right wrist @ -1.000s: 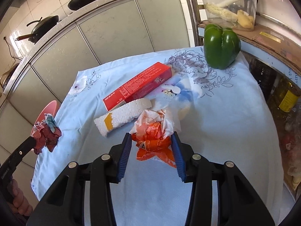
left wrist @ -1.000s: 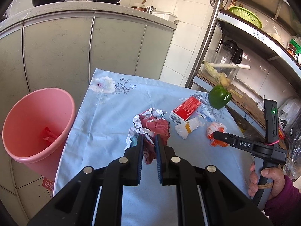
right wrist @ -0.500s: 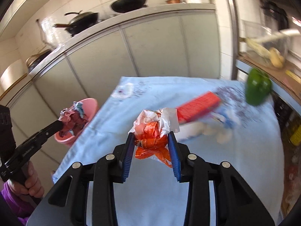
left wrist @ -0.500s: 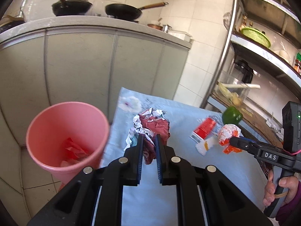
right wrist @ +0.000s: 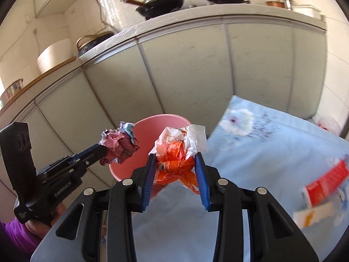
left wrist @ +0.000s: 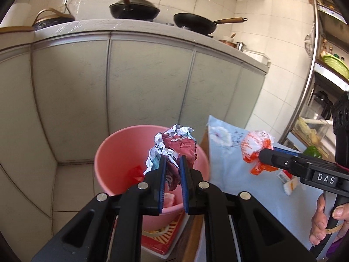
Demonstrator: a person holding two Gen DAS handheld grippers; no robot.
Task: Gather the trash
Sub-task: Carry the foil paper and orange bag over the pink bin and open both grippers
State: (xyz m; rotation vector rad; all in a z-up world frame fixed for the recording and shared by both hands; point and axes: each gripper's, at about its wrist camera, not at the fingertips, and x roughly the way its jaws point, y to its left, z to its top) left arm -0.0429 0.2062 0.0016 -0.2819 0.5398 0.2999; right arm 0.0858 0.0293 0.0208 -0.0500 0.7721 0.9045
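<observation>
Beside the blue-clothed table [left wrist: 226,163], your left gripper [left wrist: 172,174] is clamping maroon wrapper [left wrist: 174,146] directly over the pink bin [left wrist: 113,152]; your right gripper [right wrist: 175,174], clamping orange bag [right wrist: 178,152], is hanging short of its rim.

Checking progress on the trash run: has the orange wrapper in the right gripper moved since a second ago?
Yes. The orange wrapper left the tablecloth and now sits by the pink bin.

The bucket [left wrist: 122,150] stands on the floor between the cabinet front [left wrist: 148,91] behind it and the table edge [left wrist: 220,152] to its right. Two pans [left wrist: 134,9] sit on the counter above. A box [right wrist: 325,182] lies on the table.
</observation>
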